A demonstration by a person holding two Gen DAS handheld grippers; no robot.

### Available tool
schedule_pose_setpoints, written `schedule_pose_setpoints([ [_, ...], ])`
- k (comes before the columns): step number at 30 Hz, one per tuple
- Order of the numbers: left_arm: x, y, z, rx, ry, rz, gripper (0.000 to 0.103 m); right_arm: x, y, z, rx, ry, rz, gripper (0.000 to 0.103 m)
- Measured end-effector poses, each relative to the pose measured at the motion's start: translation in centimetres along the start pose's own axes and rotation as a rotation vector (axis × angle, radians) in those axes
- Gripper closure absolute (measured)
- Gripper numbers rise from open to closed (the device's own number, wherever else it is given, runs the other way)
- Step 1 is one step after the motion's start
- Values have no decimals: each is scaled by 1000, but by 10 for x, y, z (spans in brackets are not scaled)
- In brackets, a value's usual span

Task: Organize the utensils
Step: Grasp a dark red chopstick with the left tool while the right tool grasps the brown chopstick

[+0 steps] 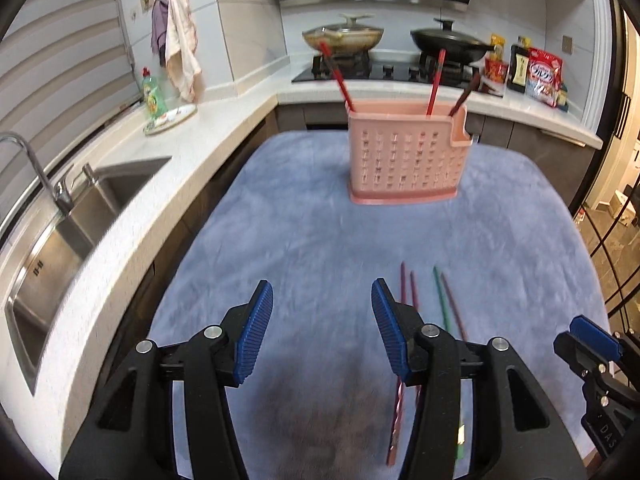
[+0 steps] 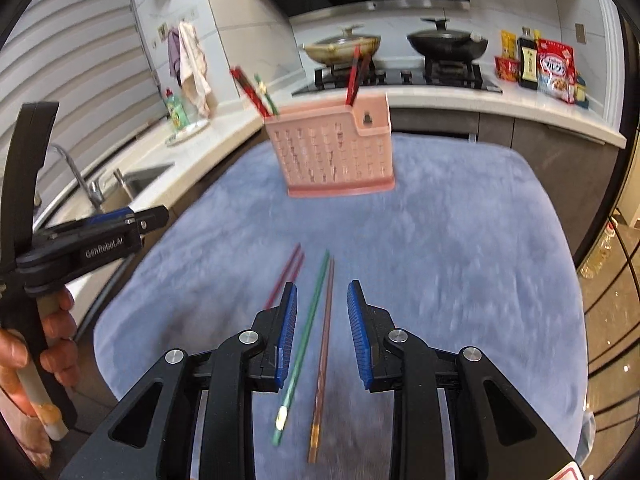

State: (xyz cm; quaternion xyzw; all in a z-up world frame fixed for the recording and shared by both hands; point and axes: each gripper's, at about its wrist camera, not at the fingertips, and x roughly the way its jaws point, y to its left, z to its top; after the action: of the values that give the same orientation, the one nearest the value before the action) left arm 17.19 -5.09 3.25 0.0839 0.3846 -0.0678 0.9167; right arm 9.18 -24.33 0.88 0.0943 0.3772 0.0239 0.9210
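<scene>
A pink slotted utensil holder [image 1: 404,156] [image 2: 336,152] stands at the far end of a blue cloth [image 1: 300,220], with several red and dark chopsticks upright in it. Loose on the cloth lie a red pair [image 2: 286,270] [image 1: 403,284], a green chopstick [image 2: 308,328] [image 1: 440,300] and a brown one [image 2: 324,340] [image 1: 452,304]. My right gripper [image 2: 323,292] is open above the green and brown chopsticks, which show in the gap between its pads, untouched. My left gripper [image 1: 322,292] is open over bare cloth, just left of the red pair, with nothing between its fingers.
A steel sink [image 1: 68,240] and tap sit in the white counter on the left, with a green soap bottle [image 1: 154,94]. Behind the holder is a hob with two lidded pans [image 1: 342,36]. Food packets [image 1: 540,74] stand at the back right. A hand [image 2: 60,332] holds the left gripper's handle.
</scene>
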Motion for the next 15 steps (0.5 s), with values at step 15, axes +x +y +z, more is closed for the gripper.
schedule_pose_setpoints([
  [15,17,1,-84,23,141,-7,54,29,7,-75,-4,165,-19,77],
])
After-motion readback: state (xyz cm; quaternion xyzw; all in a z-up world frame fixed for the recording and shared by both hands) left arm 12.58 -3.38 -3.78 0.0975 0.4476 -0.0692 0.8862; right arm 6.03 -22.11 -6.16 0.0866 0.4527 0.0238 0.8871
